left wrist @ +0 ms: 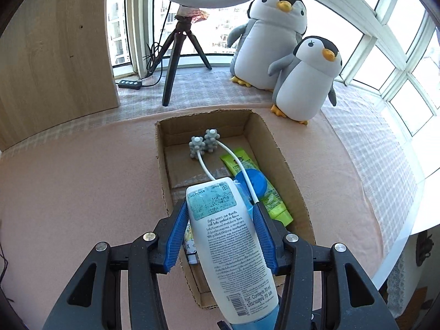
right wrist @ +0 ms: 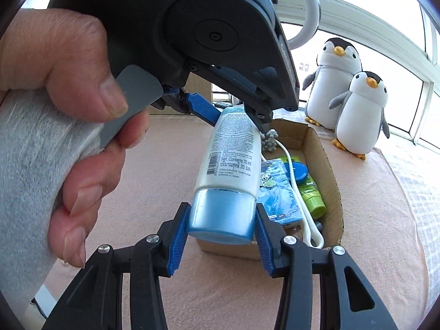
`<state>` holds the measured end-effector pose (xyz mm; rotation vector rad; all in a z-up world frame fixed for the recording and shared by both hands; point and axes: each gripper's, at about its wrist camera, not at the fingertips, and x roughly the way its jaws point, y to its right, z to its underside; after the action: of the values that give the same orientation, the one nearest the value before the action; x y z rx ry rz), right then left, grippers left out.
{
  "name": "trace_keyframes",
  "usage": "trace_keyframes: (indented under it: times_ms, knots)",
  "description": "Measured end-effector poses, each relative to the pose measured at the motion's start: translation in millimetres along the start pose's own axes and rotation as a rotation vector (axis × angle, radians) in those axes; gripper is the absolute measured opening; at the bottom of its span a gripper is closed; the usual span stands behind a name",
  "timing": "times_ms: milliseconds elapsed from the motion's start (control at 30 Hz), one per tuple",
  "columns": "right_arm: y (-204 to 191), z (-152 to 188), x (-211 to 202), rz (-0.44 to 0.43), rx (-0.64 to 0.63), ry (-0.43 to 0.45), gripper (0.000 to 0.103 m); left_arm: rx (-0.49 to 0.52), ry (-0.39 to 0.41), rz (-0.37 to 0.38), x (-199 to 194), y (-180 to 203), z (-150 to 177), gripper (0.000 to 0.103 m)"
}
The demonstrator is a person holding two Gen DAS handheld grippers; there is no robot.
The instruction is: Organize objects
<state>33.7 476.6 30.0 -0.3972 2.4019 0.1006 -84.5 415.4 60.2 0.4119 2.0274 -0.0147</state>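
Note:
A white tube (left wrist: 220, 247) with a pale blue cap (right wrist: 222, 217) hangs over the open cardboard box (left wrist: 275, 148). My left gripper (left wrist: 220, 207) is shut on the tube's printed body. My right gripper (right wrist: 222, 214) is shut on the cap end. In the right wrist view the left gripper (right wrist: 233, 115) comes in from above, with a hand (right wrist: 68, 88) on its handle. Inside the box (right wrist: 327, 159) lie a white-handled massage roller with grey balls (left wrist: 203, 143), a green tube (left wrist: 247, 170), a blue round lid (left wrist: 253, 181) and a blue packet (right wrist: 275, 189).
The box sits on a pink cloth (left wrist: 82, 178). Two plush penguins (left wrist: 275, 35) stand behind it by the window. A black tripod (left wrist: 176, 55) with a ring light and a cable switch (left wrist: 129, 84) stands at the back left, beside a wooden panel (left wrist: 55, 55).

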Motion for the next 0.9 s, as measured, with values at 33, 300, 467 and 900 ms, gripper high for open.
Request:
trace_keyframes:
  times_ms: [33,300,467,900]
  knots:
    - [7,0,2,0.004,0.006,0.000,0.041,0.008,-0.001,0.001,3,5,-3,0.052]
    - [33,-5,10,0.017,0.032,-0.003,0.041,0.028,-0.009,0.007,20,22,-20,0.051]
    - [35,-9,11,0.035,0.025,0.010,0.041,0.007,0.018,0.033,19,17,-29,0.052]
    - [14,2,-1,0.173,0.016,0.013,0.064,-0.040,0.064,-0.076,-5,-62,8,0.103]
